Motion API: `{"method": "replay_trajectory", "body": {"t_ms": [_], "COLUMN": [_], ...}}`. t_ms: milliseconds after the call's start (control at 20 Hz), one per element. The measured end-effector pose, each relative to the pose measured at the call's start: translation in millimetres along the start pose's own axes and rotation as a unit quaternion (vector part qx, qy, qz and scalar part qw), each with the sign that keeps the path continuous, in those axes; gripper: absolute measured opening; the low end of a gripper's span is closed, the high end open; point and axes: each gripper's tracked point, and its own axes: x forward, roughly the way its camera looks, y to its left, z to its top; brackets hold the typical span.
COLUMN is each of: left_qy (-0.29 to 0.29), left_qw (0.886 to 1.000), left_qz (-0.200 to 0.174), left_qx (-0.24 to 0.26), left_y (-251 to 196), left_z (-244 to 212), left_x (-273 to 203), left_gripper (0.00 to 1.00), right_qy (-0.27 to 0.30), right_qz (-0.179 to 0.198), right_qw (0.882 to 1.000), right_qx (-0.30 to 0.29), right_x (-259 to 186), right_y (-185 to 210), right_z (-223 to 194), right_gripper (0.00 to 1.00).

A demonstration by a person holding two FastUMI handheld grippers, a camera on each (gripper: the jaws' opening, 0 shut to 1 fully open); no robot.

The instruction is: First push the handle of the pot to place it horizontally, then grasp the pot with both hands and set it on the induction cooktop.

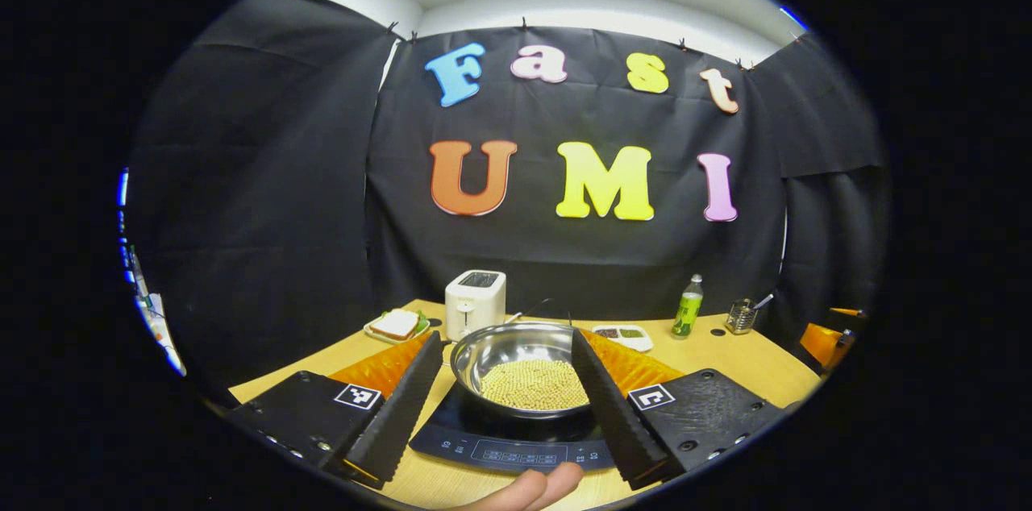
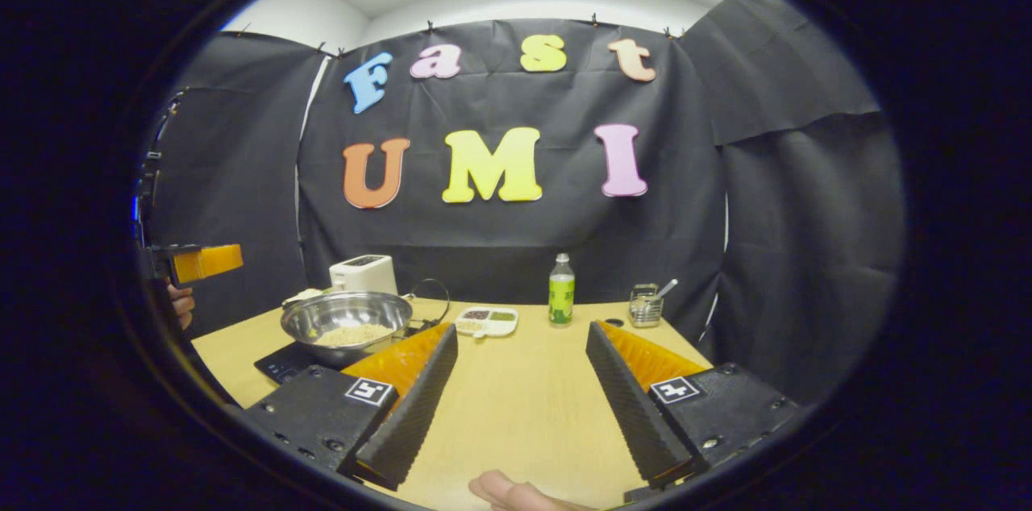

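between the spread fingers of the left gripper (image 1: pixel 506 394), released and holding nothing, sits the pot (image 1: pixel 516 362), a steel bowl with pale grains at its bottom, already resting on the induction cooktop (image 1: pixel 508 442) directly ahead. right gripper (image 2: pixel 522 386) likewise released, over bare table (image 2: pixel 524 406), with the pot (image 2: pixel 347 317) well off to its left. no handle can be made out. judgement: placement looks done or nearly so; if a final check remains, draw both tools back level, fingers wide, clear of the rim, so the pot is not nudged off centre. toaster (image 1: pixel 476 303) beyond the pot, bottle (image 2: pixel 561 290) ahead of the right gripper.
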Motion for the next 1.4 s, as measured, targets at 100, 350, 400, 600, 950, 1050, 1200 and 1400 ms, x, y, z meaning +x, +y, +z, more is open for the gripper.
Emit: {"method": "replay_trajectory", "body": {"t_ms": [100,350,400,600,950,1050,1200,1400], "left_qy": [-0.013,-0.016,-0.023,-0.043,-0.059,-0.059,-0.056,-0.047], "left_qw": [1.0,1.0,0.999,0.998,0.996,0.996,0.996,0.996], "left_qz": [0.0,-0.022,-0.023,-0.045,-0.059,-0.066,-0.066,-0.065], "left_qx": [0.01,0.003,0.004,0.014,0.031,0.03,0.031,0.032], "left_y": [-7,-31,-35,-57,-78,-82,-82,-80], "left_z": [10,29,35,54,67,69,67,63], "left_x": [-20,-53,-58,-71,-87,-88,-86,-84], "left_gripper": [0.95,0.95,0.95,0.95,0.95,0.95,0.95,0.95], "right_qy": [-0.022,-0.074,-0.082,-0.095,-0.085,-0.082,-0.082,-0.089], "right_qz": [-0.017,-0.058,-0.068,-0.081,-0.055,-0.05,-0.069,-0.06], "right_qw": [1.0,0.996,0.994,0.992,0.994,0.995,0.994,0.993], "right_qx": [-0.004,-0.008,-0.008,0.01,0.025,0.029,0.028,0.038], "right_x": [-20,-71,-78,-100,-99,-95,-93,-93], "right_y": [-13,-48,-56,-70,-70,-71,-81,-73], "right_z": [21,71,75,84,76,73,73,74], "right_gripper": [0.96,0.96,0.95,0.96,0.97,0.96,1.0,0.96]}}
